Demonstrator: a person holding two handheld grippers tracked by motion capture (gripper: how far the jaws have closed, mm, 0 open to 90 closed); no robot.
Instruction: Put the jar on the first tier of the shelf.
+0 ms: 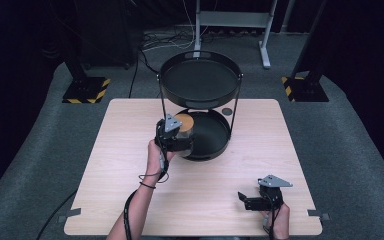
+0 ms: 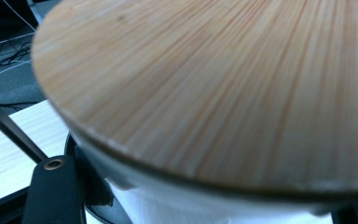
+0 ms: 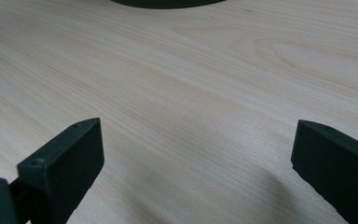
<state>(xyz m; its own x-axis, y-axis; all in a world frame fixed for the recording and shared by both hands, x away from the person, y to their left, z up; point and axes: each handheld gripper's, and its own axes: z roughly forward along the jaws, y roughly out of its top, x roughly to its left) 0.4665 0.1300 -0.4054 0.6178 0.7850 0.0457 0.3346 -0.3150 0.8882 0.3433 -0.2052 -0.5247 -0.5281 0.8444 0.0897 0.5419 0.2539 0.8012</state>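
Bamboo grain, streaked tan and orange, covers the round lid [image 2: 223,88] of a pale jar [image 1: 184,129] that we see very close in the left gripper view, with the jar's whitish wall just under the lid's rim. In the high view our left gripper [image 1: 176,140] sits at the near left edge of the lower tray [image 1: 215,145] of a black 2-tier stand, with the jar right at its front and the lid showing beyond its grey plate. We cannot tell whether its jaws grip the jar, since only 1 black jaw shows at the lower left of its own view, close beside the jar's wall. The upper tray [image 1: 200,80] stands on thin black rods above the far part of the lower one. Our right gripper [image 1: 247,199] rests low over the light wooden table [image 1: 130,165] near its front right corner, well apart from the stand, with its 2 jaws spread wide and nothing between them but bare wood.
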